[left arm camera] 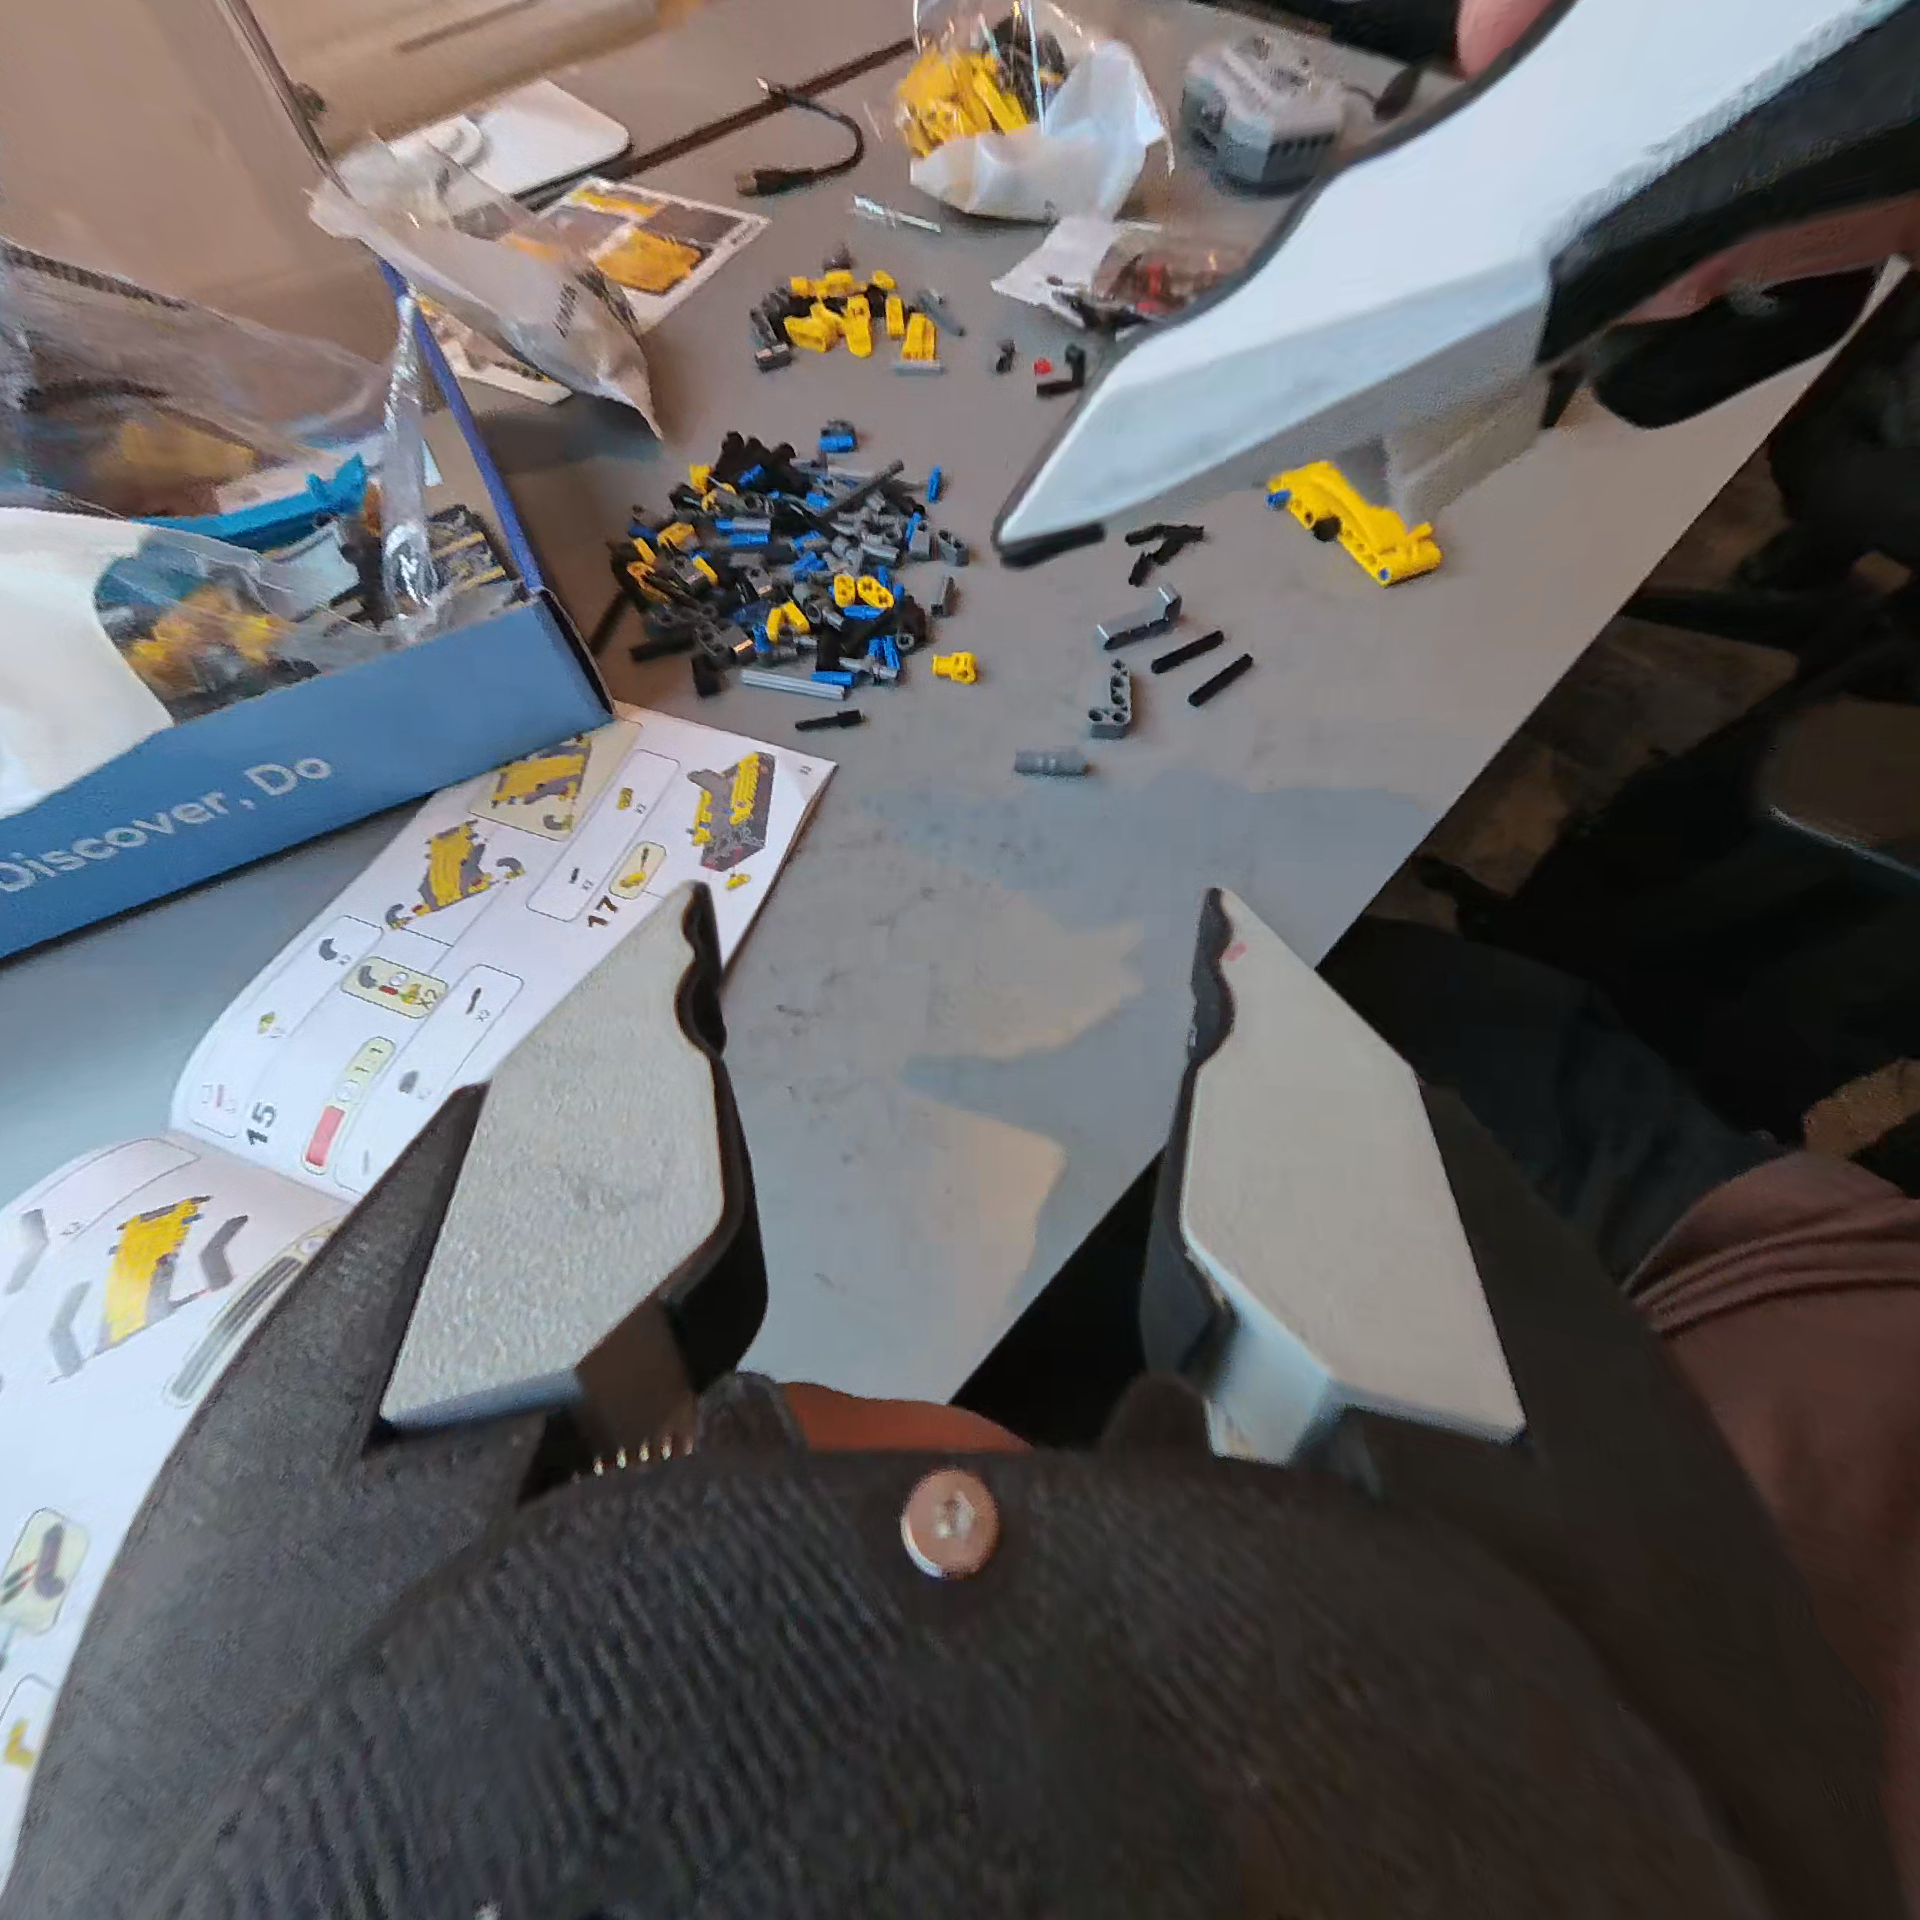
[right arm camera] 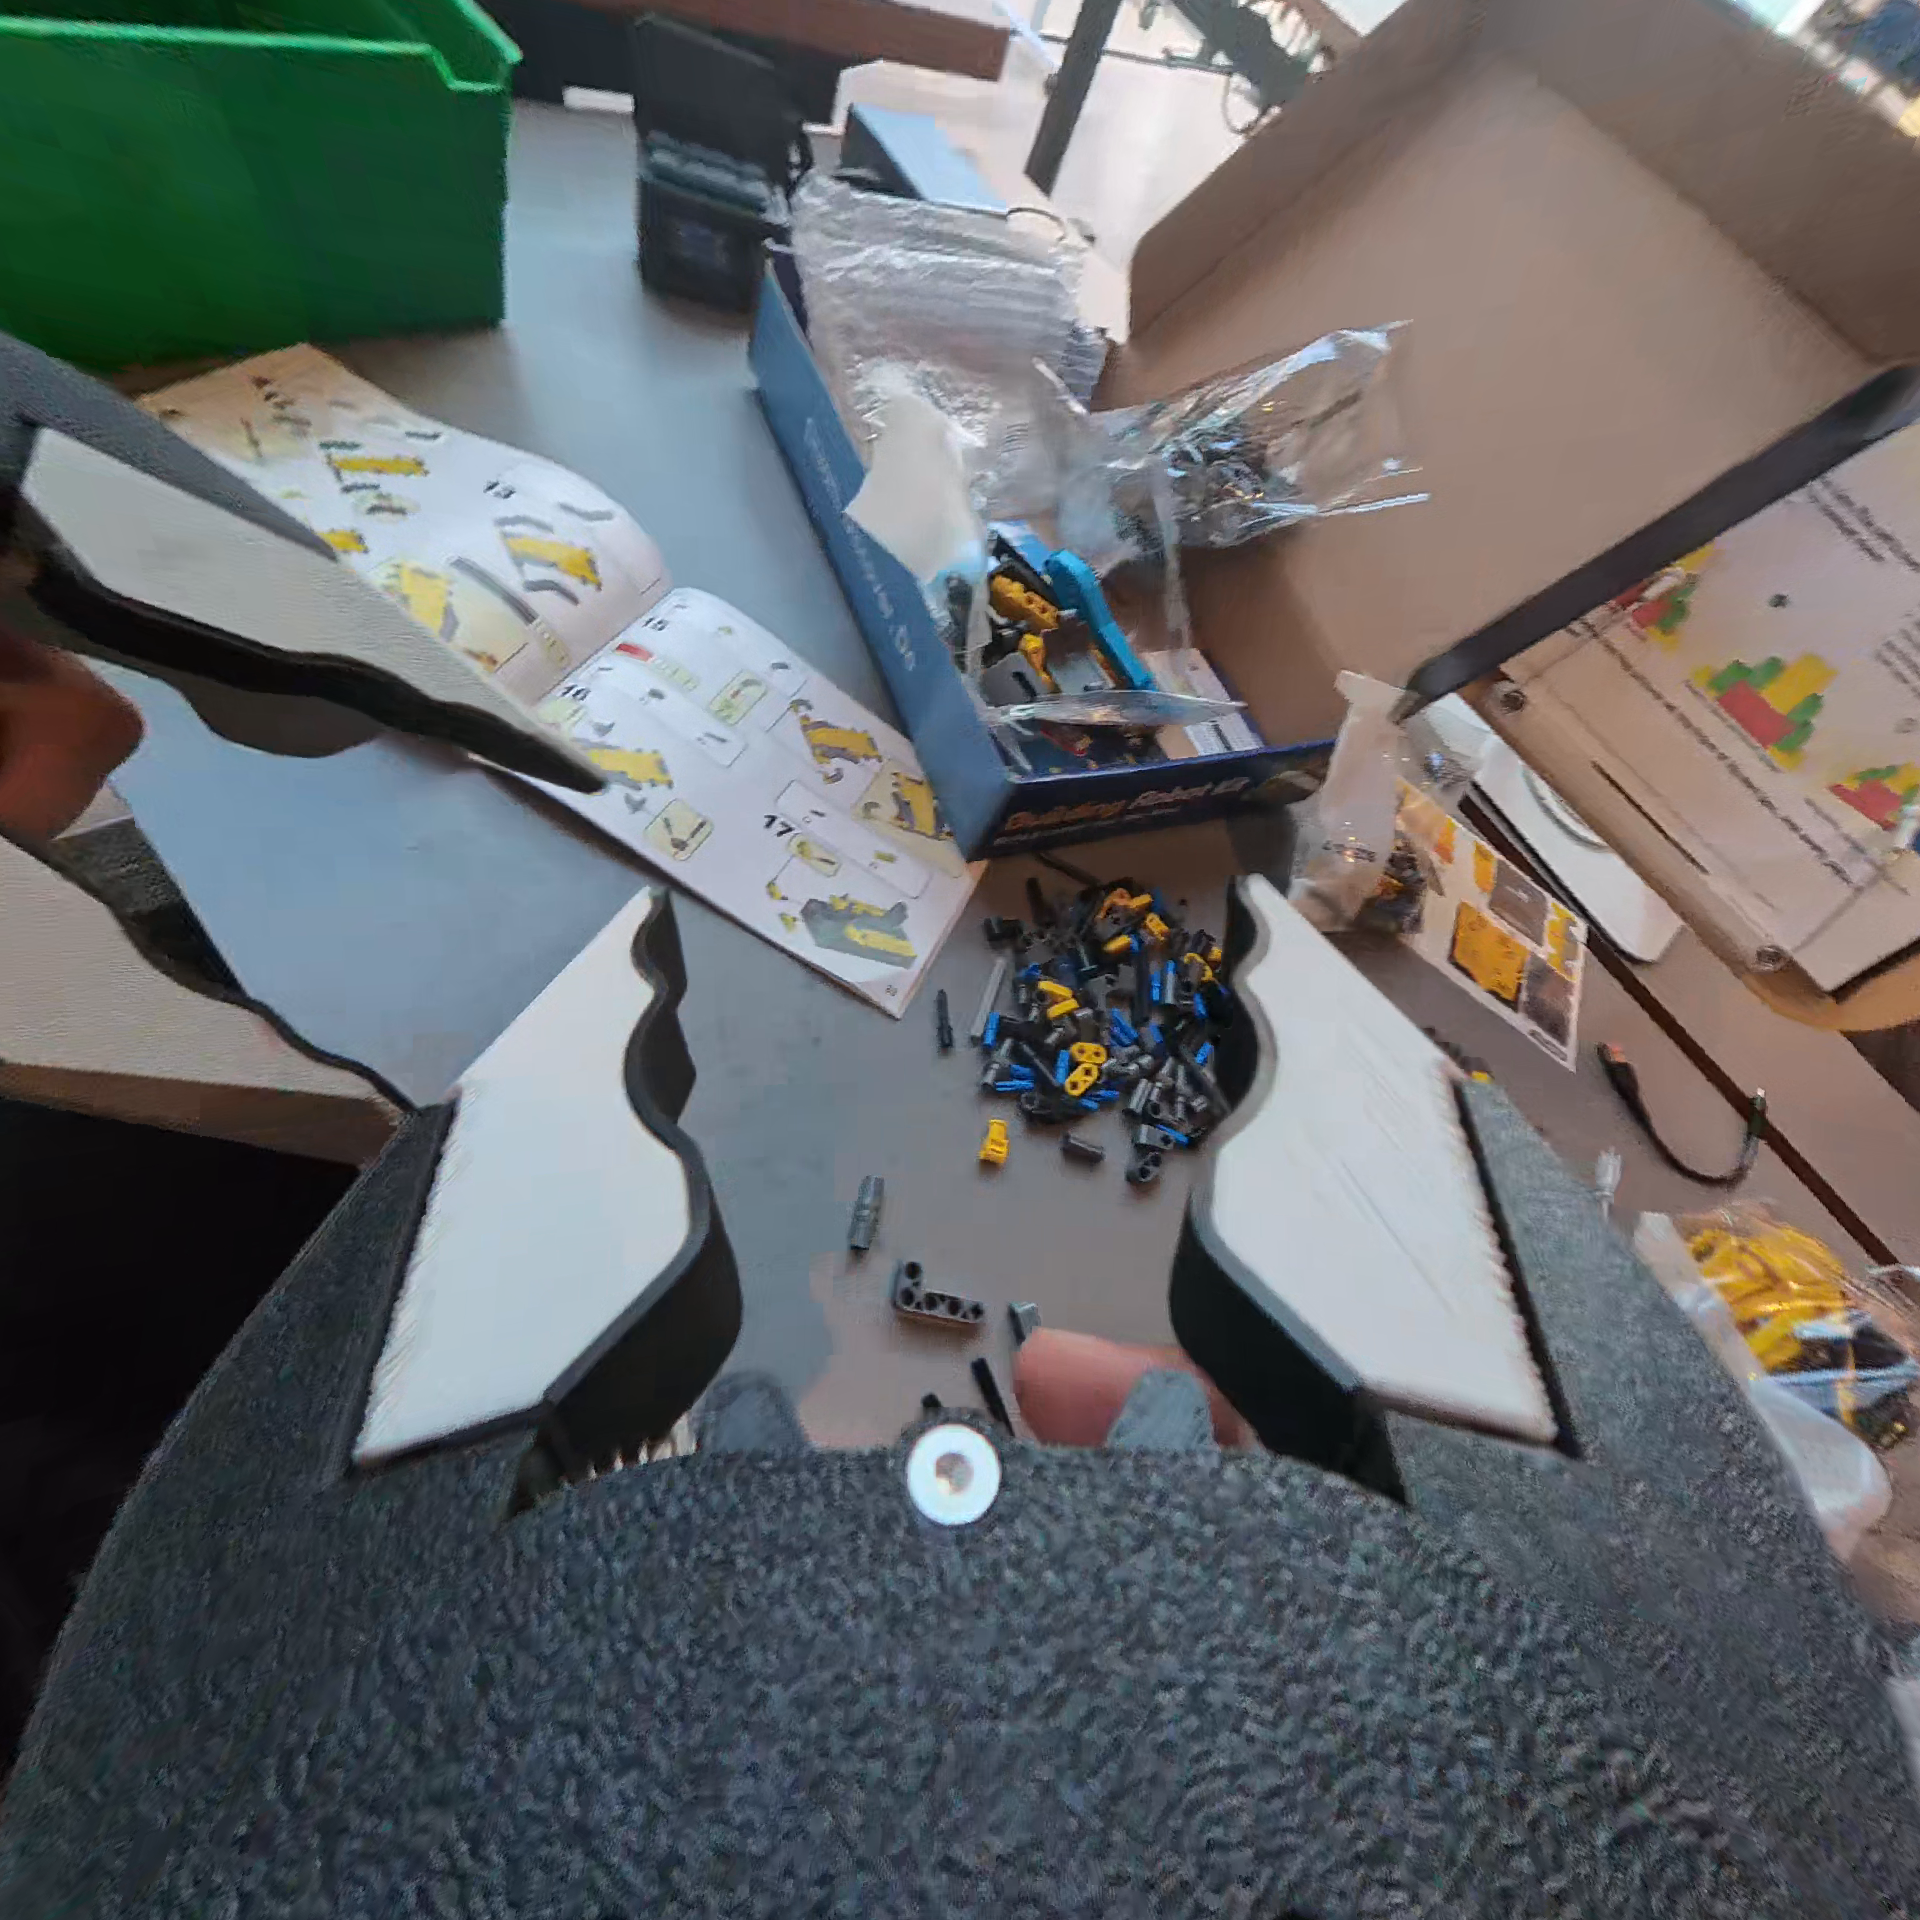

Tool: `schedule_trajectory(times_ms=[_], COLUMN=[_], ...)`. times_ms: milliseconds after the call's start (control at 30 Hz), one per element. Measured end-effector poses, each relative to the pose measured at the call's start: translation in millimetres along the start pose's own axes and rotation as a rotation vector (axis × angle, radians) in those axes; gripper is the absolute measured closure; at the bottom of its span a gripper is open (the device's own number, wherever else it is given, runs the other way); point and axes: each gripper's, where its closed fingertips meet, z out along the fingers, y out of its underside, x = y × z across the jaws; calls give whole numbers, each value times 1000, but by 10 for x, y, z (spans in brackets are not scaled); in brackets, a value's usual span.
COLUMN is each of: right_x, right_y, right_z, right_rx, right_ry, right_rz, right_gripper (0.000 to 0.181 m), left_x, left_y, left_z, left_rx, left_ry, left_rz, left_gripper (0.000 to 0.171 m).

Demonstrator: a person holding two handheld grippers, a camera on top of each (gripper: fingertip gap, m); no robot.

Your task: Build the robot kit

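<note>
My left gripper (left arm camera: 956, 914) is open and empty. It hovers over bare grey table (left arm camera: 987, 1039) beside the open instruction booklet (left arm camera: 499, 935). My right gripper (right arm camera: 948, 904) is open and empty above a pile of small black, blue, grey and yellow parts (right arm camera: 1112, 1029). The pile also shows in the left wrist view (left arm camera: 790, 582). A white finger of the right gripper (left arm camera: 1299, 343) reaches in from the upper right there, just over a yellow assembled piece (left arm camera: 1356, 520). A grey L-shaped beam (right arm camera: 935, 1304) and a small yellow connector (right arm camera: 994, 1140) lie loose below the right gripper.
An open blue box (right arm camera: 914, 665) with plastic bags stands behind the pile. A green bin (right arm camera: 239, 177) and a cardboard box (right arm camera: 1507, 260) sit farther back. A second yellow-black pile (left arm camera: 842, 317), a bag of parts (left arm camera: 997, 94) and a black cable (left arm camera: 810, 156) lie beyond. The table edge (left arm camera: 1455, 831) runs on the right. Left tips and right tips are each some 15 cm from the grey L-shaped beam (right arm camera: 935, 1304). Seen from the left wrist view (left arm camera: 1117, 694) as well.
</note>
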Motion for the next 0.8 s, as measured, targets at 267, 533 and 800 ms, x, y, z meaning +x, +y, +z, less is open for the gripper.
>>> schedule_trajectory(times_ms=[267,533,800], right_x=[-445,-1025,-1057], right_y=[235,438,407], right_z=[15,105,73], right_rx=[-107,-193,-178], right_ry=[-209,-362,-397], right_rz=[-134,-258,-239], right_gripper=[108,112,109], left_x=[-518,-1326,-1410], left_y=[256,259,201], left_z=[25,-216,-281], left_rx=[-92,6,74], left_ry=[-168,-532,-584], left_rz=[-53,-281,-318], left_gripper=[89,75,66])
